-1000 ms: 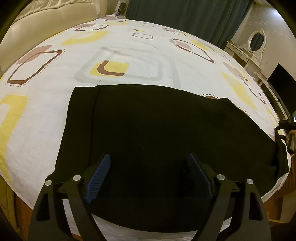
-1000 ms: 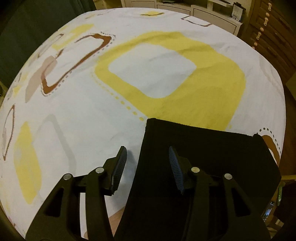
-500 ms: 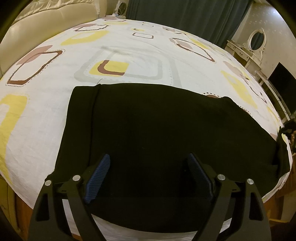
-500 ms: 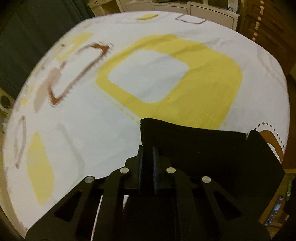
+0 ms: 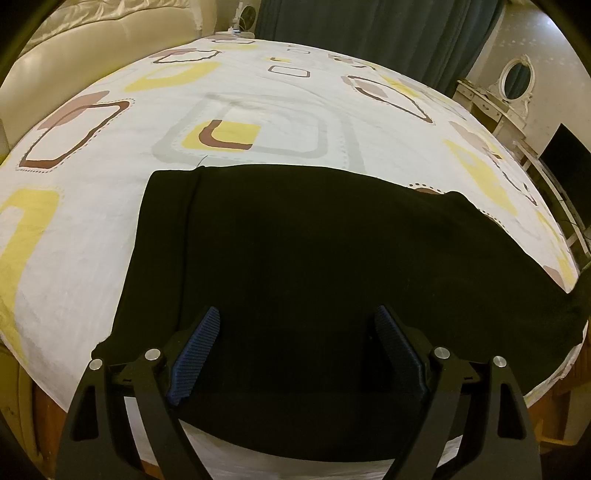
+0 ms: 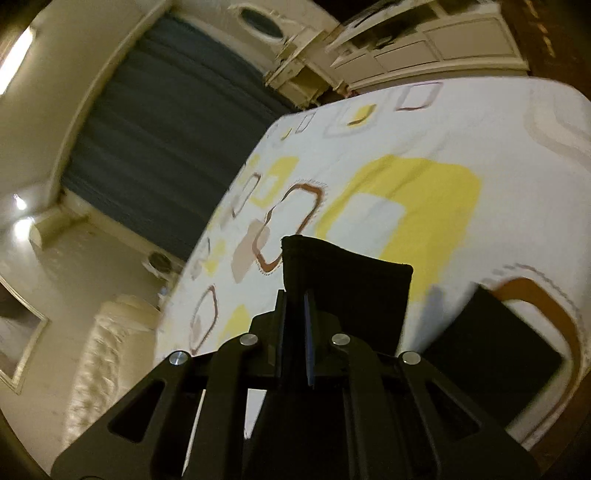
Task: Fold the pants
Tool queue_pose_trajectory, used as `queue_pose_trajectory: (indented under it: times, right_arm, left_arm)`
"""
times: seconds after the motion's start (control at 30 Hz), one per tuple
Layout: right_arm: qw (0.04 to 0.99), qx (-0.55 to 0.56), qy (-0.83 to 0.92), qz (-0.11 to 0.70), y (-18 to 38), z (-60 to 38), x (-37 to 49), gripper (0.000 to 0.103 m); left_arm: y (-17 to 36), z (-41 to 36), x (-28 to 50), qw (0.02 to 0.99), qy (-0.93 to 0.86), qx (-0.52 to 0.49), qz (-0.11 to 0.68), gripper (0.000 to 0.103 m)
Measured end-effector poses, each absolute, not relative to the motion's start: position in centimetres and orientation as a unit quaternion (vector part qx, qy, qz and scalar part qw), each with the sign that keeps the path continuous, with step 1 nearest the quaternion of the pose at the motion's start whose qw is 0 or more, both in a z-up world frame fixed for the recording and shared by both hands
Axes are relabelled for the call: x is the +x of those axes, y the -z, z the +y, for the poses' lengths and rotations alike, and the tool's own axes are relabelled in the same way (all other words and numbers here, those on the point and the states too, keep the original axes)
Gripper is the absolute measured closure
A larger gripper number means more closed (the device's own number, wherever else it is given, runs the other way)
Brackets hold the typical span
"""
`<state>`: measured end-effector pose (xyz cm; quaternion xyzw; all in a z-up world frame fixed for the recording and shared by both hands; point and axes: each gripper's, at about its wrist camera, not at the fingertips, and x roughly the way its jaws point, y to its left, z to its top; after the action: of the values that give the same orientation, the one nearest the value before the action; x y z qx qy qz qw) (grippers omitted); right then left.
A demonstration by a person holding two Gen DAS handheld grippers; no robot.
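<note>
**Right tongs clamped on a pant end, left tongs wide open over the cloth**

Between the 2 blue-ribbed pads of the right gripper (image 6: pixel 294 334), a corner of the black pants (image 6: pixel 347 291) is pinched: the jaws stand almost together, only the thickness of the fabric between them. The held end stands up off the bed as a flap, its top edge running from the jaws toward the right. To the right of it, lower down, another dark part of the pants lies flat on the bedsheet (image 6: pixel 436 206), near a brown curved motif. The right wrist view is tilted and somewhat blurred; beyond the sheet it takes in a dark curtain (image 6: pixel 162 140) at far left and white cabinets (image 6: pixel 436 48) at the top.

The left gripper (image 5: pixel 297 350) has its jaws spread wide, with nothing between them. Its pads (image 5: pixel 195 349) hang over the near part of the pants (image 5: pixel 332 258); whether they touch the cloth cannot be told. In this view the pants lie spread flat across the near half of the bedsheet (image 5: pixel 92 229), 1 long dark band from near left to far right, its right end reaching the edge of the bed. The white sheet carries yellow, brown and grey rounded squares. A cream headboard (image 5: pixel 85 62) stands at far left, a curtain (image 5: pixel 369 33) behind the bed, and a white dressing table with an oval mirror (image 5: pixel 513 79) at far right.
</note>
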<state>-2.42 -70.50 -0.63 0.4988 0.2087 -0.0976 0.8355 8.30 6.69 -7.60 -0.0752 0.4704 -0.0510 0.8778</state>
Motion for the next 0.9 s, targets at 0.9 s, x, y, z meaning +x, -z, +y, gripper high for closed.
queue_pose_trajectory:
  times: [0.9]
  right_arm:
    - [0.796,0.543,0.137,0.229,6.0,-71.4,-7.4,0.097]
  left_arm:
    - [7.7,6.4,8.2,0.880,0.046,-0.066,0.467,0.016]
